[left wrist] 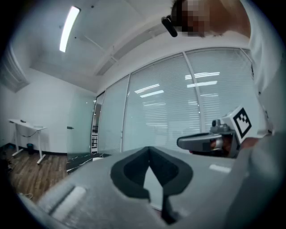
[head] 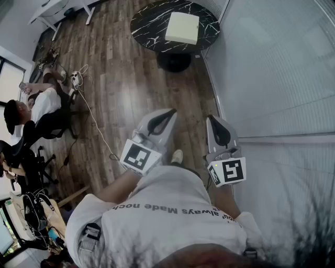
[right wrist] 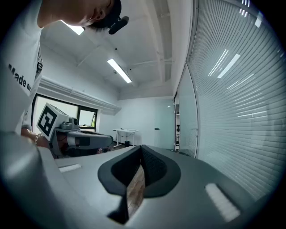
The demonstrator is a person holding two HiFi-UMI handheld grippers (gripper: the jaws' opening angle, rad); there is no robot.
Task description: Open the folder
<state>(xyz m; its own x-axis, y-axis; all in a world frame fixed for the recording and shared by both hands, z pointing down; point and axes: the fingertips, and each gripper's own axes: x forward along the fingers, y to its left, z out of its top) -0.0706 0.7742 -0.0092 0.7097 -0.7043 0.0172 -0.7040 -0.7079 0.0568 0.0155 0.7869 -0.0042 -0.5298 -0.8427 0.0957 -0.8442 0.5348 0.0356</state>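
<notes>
The folder (head: 182,27) is a pale, square, closed thing lying flat on a round black marble table (head: 148,22) at the far end of the wooden floor. Both grippers are held level in front of the person's body, well short of the table. My left gripper (head: 170,112) has its jaws together with nothing between them; the left gripper view shows its tips (left wrist: 149,150) meeting. My right gripper (head: 214,119) is also shut and empty, its dark pads (right wrist: 140,150) closed. The two grippers are side by side, apart from each other.
A glass wall with blinds (head: 272,68) runs along the right side. A person sits in a chair (head: 31,112) at the left, near cables and a power strip (head: 77,79). A white desk (head: 57,10) stands at the far left.
</notes>
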